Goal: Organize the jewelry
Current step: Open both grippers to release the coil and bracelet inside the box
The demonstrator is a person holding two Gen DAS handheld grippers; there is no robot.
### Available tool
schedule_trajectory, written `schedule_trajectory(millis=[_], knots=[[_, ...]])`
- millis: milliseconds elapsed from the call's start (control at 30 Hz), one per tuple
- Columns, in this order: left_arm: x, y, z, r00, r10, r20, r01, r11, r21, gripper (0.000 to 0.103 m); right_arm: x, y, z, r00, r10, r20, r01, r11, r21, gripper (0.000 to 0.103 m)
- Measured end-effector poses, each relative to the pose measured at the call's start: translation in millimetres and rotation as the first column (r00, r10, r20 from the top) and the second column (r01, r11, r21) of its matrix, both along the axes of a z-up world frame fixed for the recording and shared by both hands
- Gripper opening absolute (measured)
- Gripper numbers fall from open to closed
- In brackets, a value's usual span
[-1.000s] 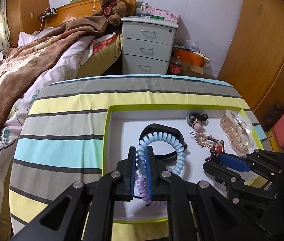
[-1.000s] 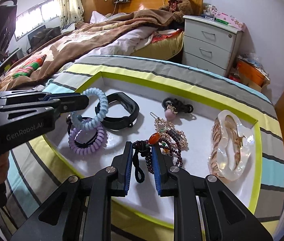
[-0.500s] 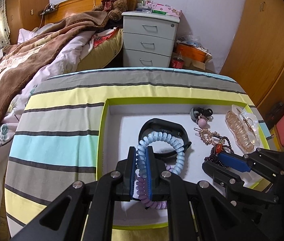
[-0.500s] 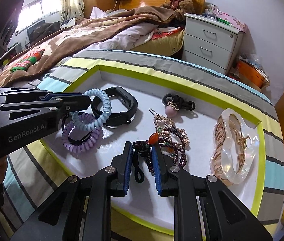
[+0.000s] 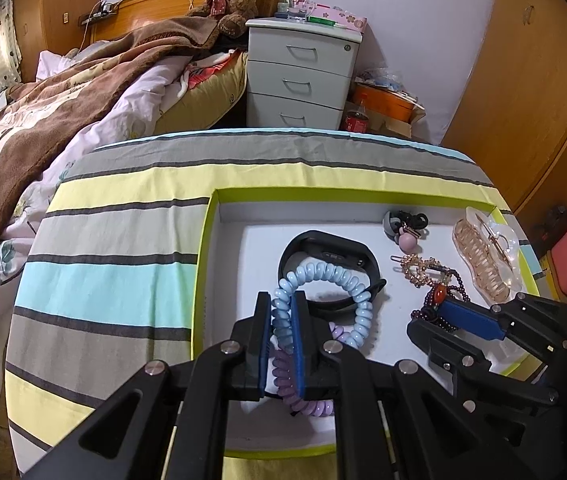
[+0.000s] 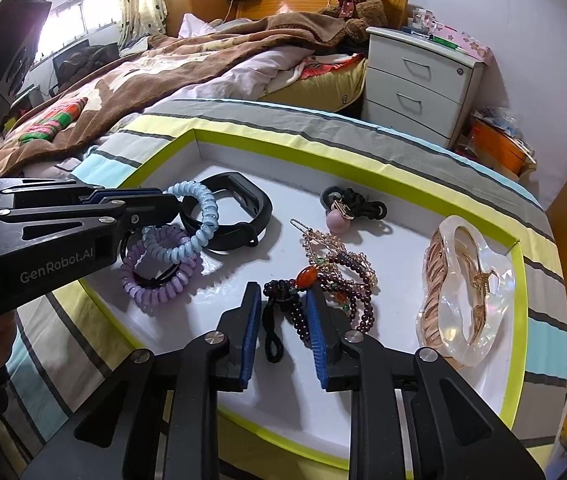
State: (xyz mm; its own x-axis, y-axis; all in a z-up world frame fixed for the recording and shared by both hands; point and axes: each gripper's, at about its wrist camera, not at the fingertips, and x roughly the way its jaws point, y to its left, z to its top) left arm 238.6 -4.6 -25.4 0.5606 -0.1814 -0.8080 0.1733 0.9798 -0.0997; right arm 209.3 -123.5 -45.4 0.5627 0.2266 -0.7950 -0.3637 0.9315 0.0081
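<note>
Bedroom w/ unmade bed (image 6: 187, 68), grey nightstand (image 5: 303, 76) (three drawers), wooden wardrobe (image 5: 523, 92), curtained window (image 6: 83, 12).

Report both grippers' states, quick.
Left gripper: shut on the blue coil hair tie.
Right gripper: just opened, pads off the beaded bracelet.

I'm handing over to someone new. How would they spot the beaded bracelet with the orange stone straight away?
Find the white tray with the lime-green rim on the striped cloth. The beaded bracelet lies near its middle, just ahead of the right gripper, whose jaws have just been opening with its black cord between them. It alone has dark purple beads and one orange stone, tangled with a gold hair clip.
</note>
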Motion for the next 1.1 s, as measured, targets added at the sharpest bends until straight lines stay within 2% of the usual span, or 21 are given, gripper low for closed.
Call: schedule_trajectory(millis=[133,400,500,600,1100], knots=[[0.6,-0.4,0.2,1.0,-0.002,-0.001,0.002,1.0,-0.002,0.012,-1.0,-0.7,-0.5,1.0,-0.001,0.001,0.001,1.0,0.009,0.036],[-2.2,-0.8,3.8,1.0,0.002,0.004,-0.002,1.0,-0.007,0.022,-3.6,-2.5,3.8,1.0,-0.006,0.008,0.005,1.0,0.01,0.037],[-3.7,-0.2,6.0,1.0,0.008,0.008,-0.007,1.0,-0.012,0.026,-5.2,-4.2,6.4,1.0,-0.013,0.013,0.013,1.0,0.012,0.042],[-8.4,0.7,10.1,1.0,0.01,0.017,-0.01,1.0,-0.02,0.029,-6.6,-6.6,9.1,1.0,-0.025,0.017,0.024,1.0,0.015,0.043],[-47.8,1.6,36.6,0.997,0.013,0.073,-0.01,0.999,-0.031,0.029,-40.0,-14.2,33.8,0.996,-0.069,0.063,0.067,0.997,0.037,0.043]])
